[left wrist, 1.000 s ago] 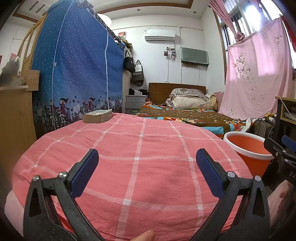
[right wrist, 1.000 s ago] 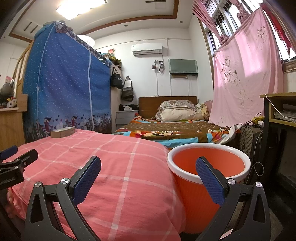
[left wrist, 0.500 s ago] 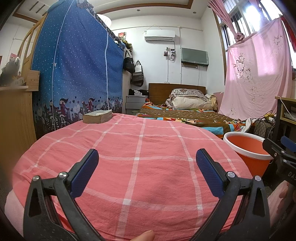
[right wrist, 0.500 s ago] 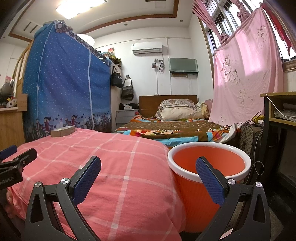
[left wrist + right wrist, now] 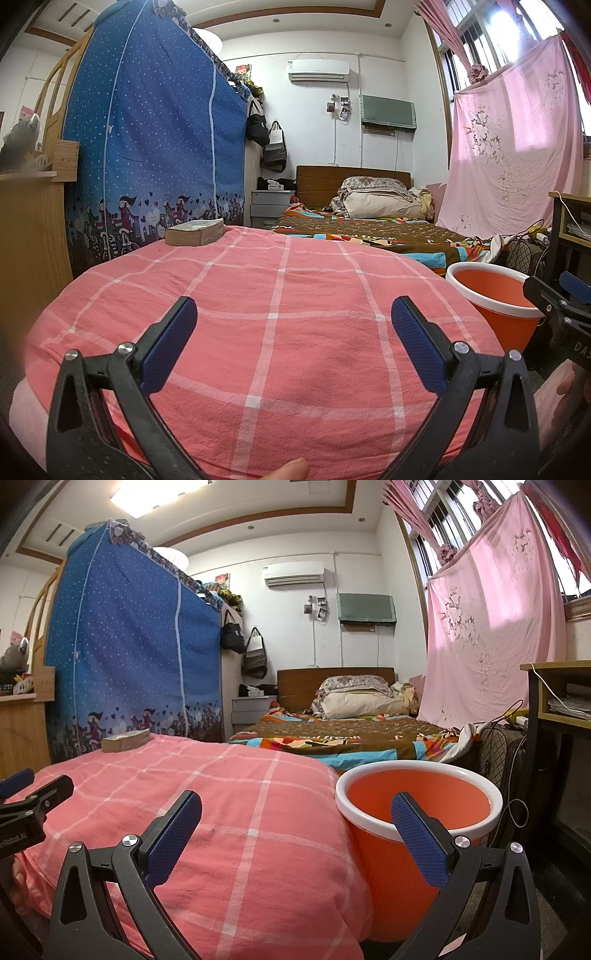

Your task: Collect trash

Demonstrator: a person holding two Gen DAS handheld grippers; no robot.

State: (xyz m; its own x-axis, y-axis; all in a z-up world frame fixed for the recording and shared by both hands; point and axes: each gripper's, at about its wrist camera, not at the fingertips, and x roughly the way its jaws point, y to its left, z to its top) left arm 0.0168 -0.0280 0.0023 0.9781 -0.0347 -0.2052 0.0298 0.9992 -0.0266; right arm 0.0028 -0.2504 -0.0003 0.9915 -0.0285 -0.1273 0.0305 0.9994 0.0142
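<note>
An orange bin with a white rim point(image 5: 417, 812) stands on the floor against the right side of a pink checked quilt point(image 5: 280, 317); it also shows at the right point(image 5: 491, 295) in the left wrist view. My left gripper point(image 5: 293, 332) hangs open over the near part of the quilt, holding nothing. My right gripper point(image 5: 295, 823) is open too, straddling the quilt's edge and the bin's near rim. A tan, flat stack of paper point(image 5: 194, 231) lies at the quilt's far left corner point(image 5: 125, 740). No loose trash is visible on the quilt.
A blue dotted fabric wardrobe point(image 5: 155, 158) rises at the left beside a wooden cabinet point(image 5: 33, 229). Beyond the quilt is a bed with a colourful cover point(image 5: 347, 734). A desk point(image 5: 561, 709), cables and a fan point(image 5: 495, 753) crowd the right. A fingertip point(image 5: 284, 470) shows at the bottom edge.
</note>
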